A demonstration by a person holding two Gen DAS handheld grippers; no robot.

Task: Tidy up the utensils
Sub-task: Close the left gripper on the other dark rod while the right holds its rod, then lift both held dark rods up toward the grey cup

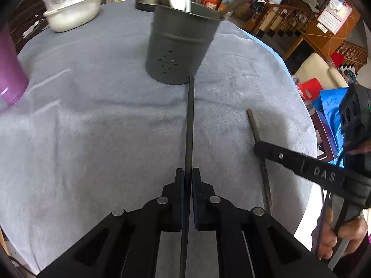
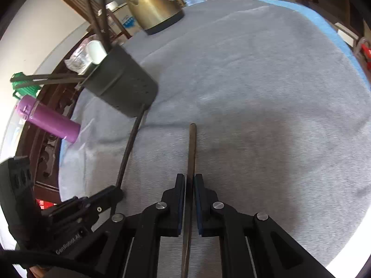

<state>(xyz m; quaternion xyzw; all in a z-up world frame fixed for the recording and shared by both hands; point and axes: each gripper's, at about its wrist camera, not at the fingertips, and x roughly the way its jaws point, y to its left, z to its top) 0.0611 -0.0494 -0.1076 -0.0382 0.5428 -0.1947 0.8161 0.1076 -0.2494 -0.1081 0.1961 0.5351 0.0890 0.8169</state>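
A grey cloth covers the table. Left gripper clamps a dark chopstick reaching the holder mid-table. Right gripper clamps a brown chopstick.

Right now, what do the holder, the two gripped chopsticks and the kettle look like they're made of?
Holder: likely painted sheet metal; matte grey, rolled rim, punched holes.
Left gripper's chopstick: dark and smooth, wood or plastic; can't tell.
Right gripper's chopstick: brownish, dull; probably wood or bamboo.
Kettle: metal, brushed gold sheen with reflections, on a dark base.
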